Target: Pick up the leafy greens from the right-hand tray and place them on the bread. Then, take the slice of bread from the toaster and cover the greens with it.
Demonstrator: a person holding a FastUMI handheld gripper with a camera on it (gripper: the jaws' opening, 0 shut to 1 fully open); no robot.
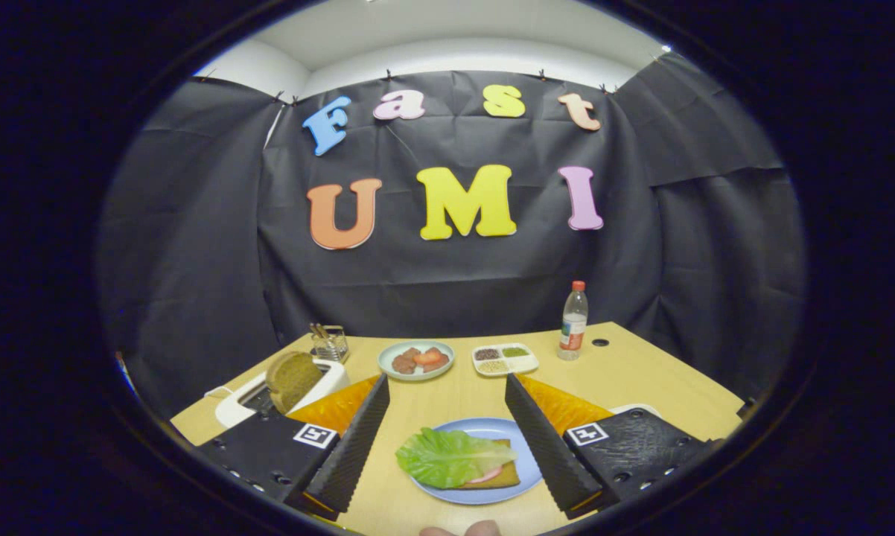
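Observation:
A leafy green (447, 457) lies on a slice of bread (504, 474) on the blue plate (492, 429), with a pink slice peeking out under it. The plate sits between my two fingers. My gripper (447, 398) is open, wide apart, holding nothing, its fingertips reaching just past the plate's far rim. A brown slice of bread (292, 378) stands upright in the white toaster (248, 402) beyond my left finger.
Further back on the wooden table (626, 372) sit a pale plate with red food pieces (416, 359), a white divided dish of seasonings (504, 359), a bottle with a red cap (573, 321) and a small metal rack (330, 342). A white tray edge (636, 409) shows behind my right finger.

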